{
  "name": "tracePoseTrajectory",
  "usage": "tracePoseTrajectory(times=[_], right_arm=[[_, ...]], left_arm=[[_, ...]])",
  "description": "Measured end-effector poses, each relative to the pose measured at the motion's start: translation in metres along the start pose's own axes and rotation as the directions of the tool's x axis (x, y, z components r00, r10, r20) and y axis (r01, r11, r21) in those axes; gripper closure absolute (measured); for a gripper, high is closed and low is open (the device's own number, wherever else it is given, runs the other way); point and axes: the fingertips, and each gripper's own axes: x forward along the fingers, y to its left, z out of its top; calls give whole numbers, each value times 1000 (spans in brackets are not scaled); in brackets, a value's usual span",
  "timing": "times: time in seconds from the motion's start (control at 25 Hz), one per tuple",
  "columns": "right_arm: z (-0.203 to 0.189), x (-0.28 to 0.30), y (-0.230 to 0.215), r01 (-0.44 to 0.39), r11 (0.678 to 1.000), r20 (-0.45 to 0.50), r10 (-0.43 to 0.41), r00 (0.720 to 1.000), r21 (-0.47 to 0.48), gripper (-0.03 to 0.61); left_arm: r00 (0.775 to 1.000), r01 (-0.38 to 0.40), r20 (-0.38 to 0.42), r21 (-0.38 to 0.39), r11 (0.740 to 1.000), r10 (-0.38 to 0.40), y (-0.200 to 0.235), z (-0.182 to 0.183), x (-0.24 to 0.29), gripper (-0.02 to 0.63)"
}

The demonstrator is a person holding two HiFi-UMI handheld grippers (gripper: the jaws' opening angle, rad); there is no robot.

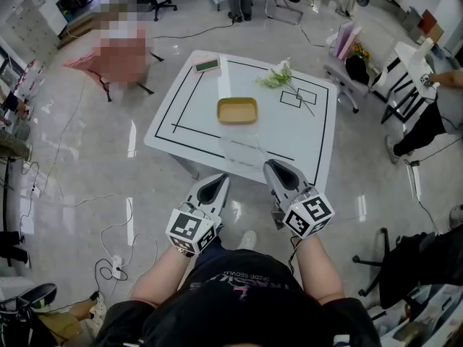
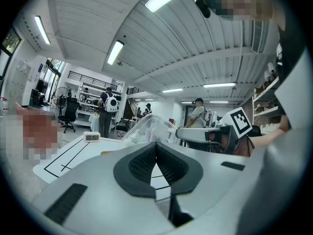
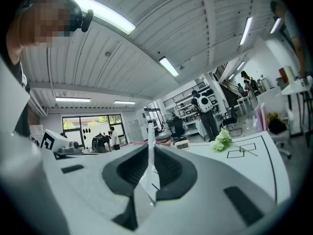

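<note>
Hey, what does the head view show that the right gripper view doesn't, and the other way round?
Only the head view: the tan tray in the middle of the white table, and the left gripper and right gripper seen from above at the table's near edge.
Only the right gripper view: its own jaws closed on a thin clear plastic sheet, and the ceiling lights overhead.
Both: the white flower, the small clock and the table's black lines.

Clear bag, mustard-yellow tray, white flower, white table with black lines
</note>
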Motion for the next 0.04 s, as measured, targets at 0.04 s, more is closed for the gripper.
tracePoseTrajectory(times=[0.04], right_arm=[[0, 0, -1, 0, 1000, 0, 0, 1000, -1, 538]], left_arm=[[1000, 1, 0, 0, 1000, -1, 0, 0, 1, 611]])
